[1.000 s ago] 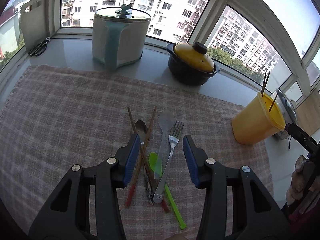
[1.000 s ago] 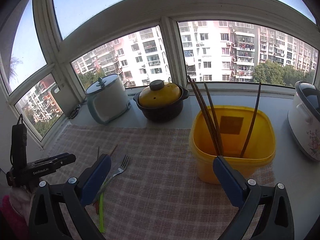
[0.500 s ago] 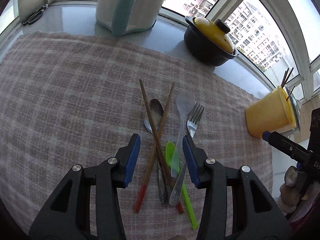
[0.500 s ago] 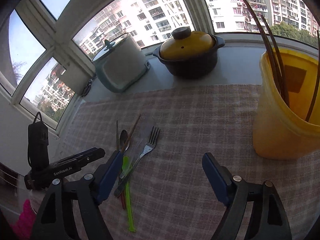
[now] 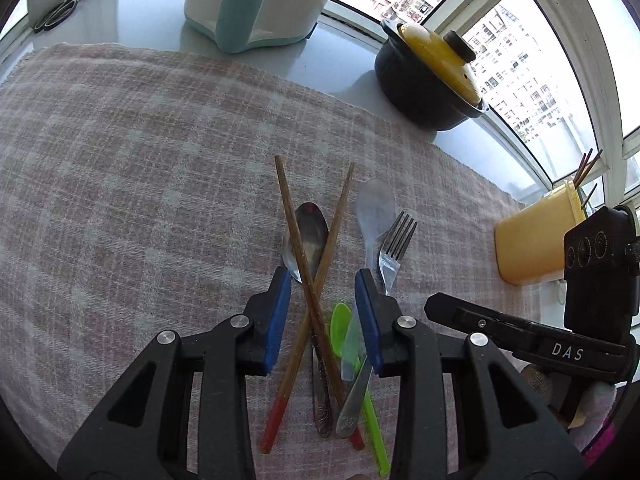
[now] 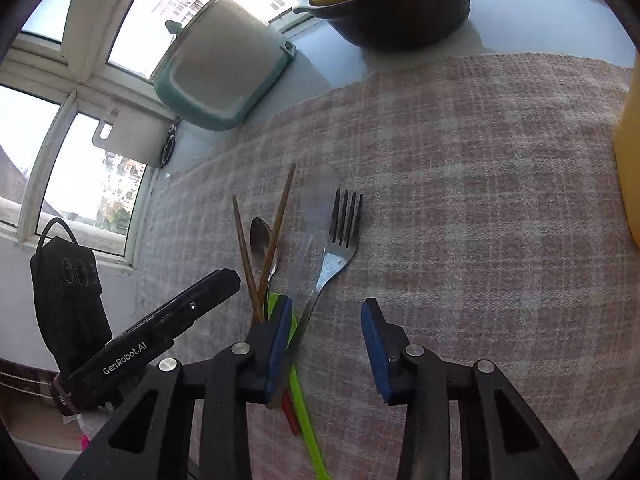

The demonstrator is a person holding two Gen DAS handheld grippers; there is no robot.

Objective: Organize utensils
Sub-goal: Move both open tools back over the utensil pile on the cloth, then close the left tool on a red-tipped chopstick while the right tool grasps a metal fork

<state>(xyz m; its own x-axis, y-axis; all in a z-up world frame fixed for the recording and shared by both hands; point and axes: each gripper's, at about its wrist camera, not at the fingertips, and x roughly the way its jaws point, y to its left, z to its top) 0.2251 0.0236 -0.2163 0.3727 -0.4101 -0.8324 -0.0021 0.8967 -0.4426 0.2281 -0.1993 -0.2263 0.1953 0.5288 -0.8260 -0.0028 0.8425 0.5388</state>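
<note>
A pile of utensils lies on the checked cloth (image 5: 120, 160): two crossed red-tipped chopsticks (image 5: 298, 236), a metal spoon (image 5: 310, 222), a clear plastic spoon (image 5: 374, 204), a metal fork (image 5: 394, 240) and a green plastic utensil (image 5: 340, 328). My left gripper (image 5: 322, 280) hovers low over the chopsticks' crossing. Its jaws are closing with the chopsticks between them, and the pads are not touching. My right gripper (image 6: 326, 308) is closing around the fork (image 6: 340, 240) handle, which lies close to its left pad with a gap on the right. The yellow container (image 5: 532, 240) holds several chopsticks.
A black pot with a yellow lid (image 5: 432, 80) and a white-and-teal cooker (image 5: 256, 0) stand on the sill behind the cloth. Scissors (image 5: 60, 14) lie at the far left. The yellow container's wall (image 6: 628, 160) is at the right edge of the right wrist view.
Both grippers have come down toward the utensil pile and their jaws have narrowed. The right one swung from the yellow container over to the fork.
</note>
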